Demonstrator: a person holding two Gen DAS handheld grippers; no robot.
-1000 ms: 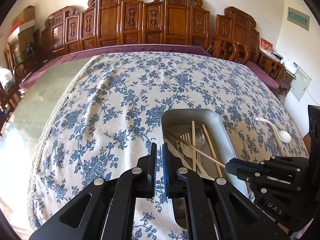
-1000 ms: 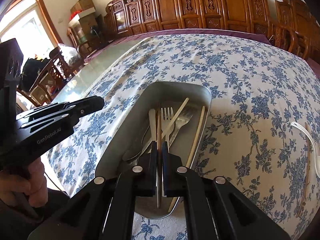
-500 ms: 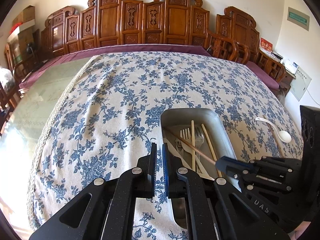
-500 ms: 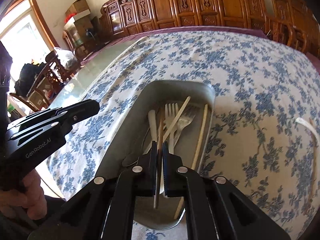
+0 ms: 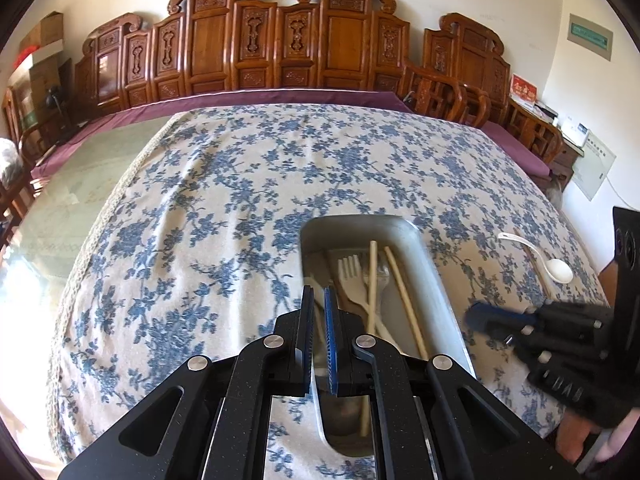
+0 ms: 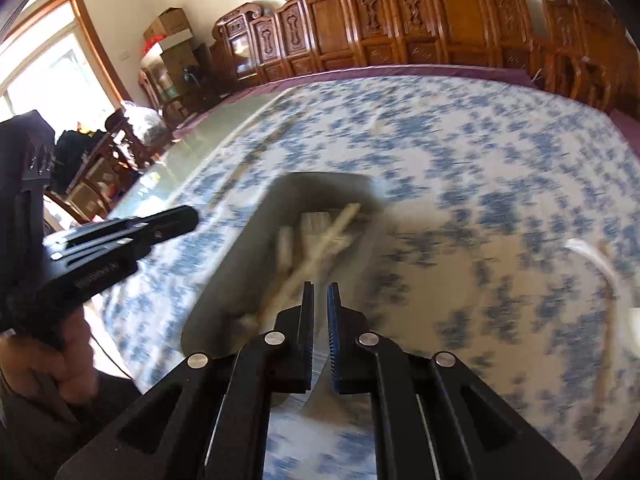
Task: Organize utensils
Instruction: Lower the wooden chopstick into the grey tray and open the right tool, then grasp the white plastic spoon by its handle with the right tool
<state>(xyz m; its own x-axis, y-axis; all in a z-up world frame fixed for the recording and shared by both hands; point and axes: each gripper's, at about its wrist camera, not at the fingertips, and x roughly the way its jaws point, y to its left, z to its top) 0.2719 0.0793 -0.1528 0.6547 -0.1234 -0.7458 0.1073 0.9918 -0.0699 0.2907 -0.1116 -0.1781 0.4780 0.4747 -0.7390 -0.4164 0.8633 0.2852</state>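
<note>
A metal tray (image 5: 430,252) on the blue floral tablecloth holds pale forks (image 5: 352,280) and several chopsticks (image 5: 404,296). A white spoon (image 5: 554,266) lies on the cloth right of the tray, with a brown chopstick (image 5: 532,256) beside it. My left gripper (image 5: 316,300) sits over the tray's left rim, its jaws nearly together with nothing between them. My right gripper (image 6: 318,292) hovers over the tray's near end (image 6: 212,320), jaws slightly apart and empty; the view is motion-blurred. The right gripper also shows in the left wrist view (image 5: 480,314), right of the tray.
Carved wooden chairs (image 5: 280,40) line the far side of the table. The cloth's lace edge (image 5: 100,220) runs along the left, with bare glass tabletop (image 5: 72,184) beyond. A hand holds the left gripper (image 6: 168,220) at the left of the right wrist view.
My right gripper let go of the brown chopstick into the tray, opened slightly and pulled back to the right. The left gripper stayed put.
</note>
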